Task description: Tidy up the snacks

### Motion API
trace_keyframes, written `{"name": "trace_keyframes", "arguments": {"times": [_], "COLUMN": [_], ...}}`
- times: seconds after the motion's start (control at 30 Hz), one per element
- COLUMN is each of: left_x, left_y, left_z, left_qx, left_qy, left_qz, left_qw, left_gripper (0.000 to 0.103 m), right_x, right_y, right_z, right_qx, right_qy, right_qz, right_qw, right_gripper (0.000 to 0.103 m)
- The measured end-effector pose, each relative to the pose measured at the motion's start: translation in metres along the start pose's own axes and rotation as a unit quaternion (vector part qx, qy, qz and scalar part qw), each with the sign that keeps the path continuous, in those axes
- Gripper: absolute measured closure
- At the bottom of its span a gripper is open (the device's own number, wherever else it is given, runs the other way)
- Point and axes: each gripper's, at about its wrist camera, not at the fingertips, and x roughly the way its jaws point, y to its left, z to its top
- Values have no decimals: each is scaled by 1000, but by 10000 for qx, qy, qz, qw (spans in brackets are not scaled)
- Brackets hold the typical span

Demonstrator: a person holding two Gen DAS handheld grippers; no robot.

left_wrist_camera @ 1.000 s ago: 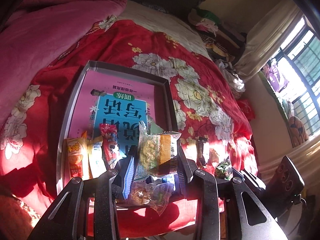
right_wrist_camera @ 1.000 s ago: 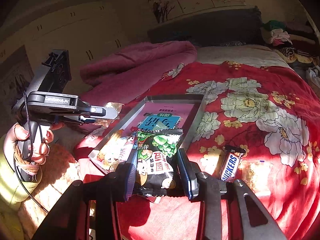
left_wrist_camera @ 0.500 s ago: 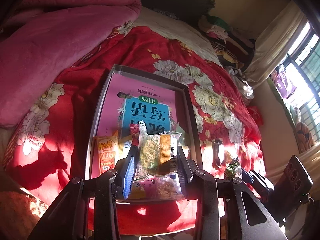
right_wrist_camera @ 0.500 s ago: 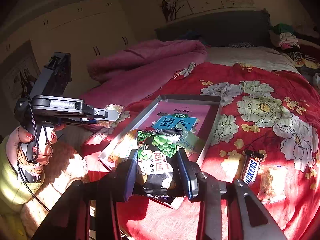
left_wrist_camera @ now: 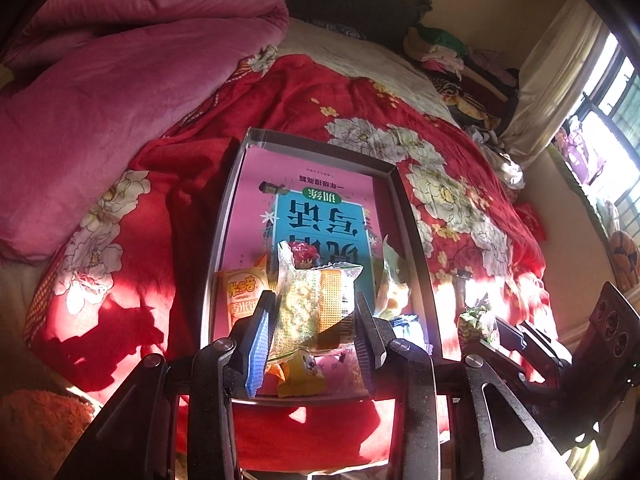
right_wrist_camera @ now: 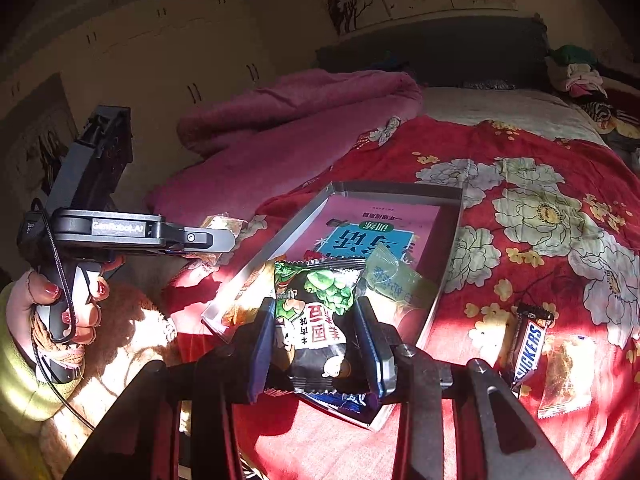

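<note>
My left gripper [left_wrist_camera: 314,314] is shut on a clear yellow-and-orange snack packet [left_wrist_camera: 316,308], held above the near end of the grey tray [left_wrist_camera: 320,148]. In the tray lie an orange packet [left_wrist_camera: 242,296], a pale green packet [left_wrist_camera: 394,284] and other small snacks. My right gripper [right_wrist_camera: 316,332] is shut on a black-and-green pea snack bag [right_wrist_camera: 320,320], over the near end of the same tray [right_wrist_camera: 400,190]. In the right wrist view the left gripper [right_wrist_camera: 224,236], held by a hand [right_wrist_camera: 64,304], grips its packet [right_wrist_camera: 222,226] to the left of the tray.
A Snickers bar [right_wrist_camera: 530,346] and a clear packet [right_wrist_camera: 568,376] lie on the red floral bedspread [right_wrist_camera: 540,208] right of the tray. A pink quilt [left_wrist_camera: 120,80] is piled at the left. Clothes [left_wrist_camera: 452,56] are heaped at the bed's far right, by a curtained window [left_wrist_camera: 608,120].
The tray has slid rightward in the left wrist view until it lies centred under the left gripper. In the right wrist view the Snickers bar has shifted right. Both grips are unchanged.
</note>
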Motion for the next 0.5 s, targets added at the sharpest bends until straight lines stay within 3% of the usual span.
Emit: {"name": "trace_keyframes", "arguments": {"times": [0.5], "left_x": [30], "left_y": [-18], "left_z": [-14], "left_qx": [292], "left_qy": [7], "left_qz": [-292], "left_qw": [9991], "left_gripper": [65], "right_x": [18], "right_y": [-11], "right_z": [0], "right_qx": [199], "right_qy": [174], "right_qz": [-327], "right_qw": [9991], "right_gripper": [63]}}
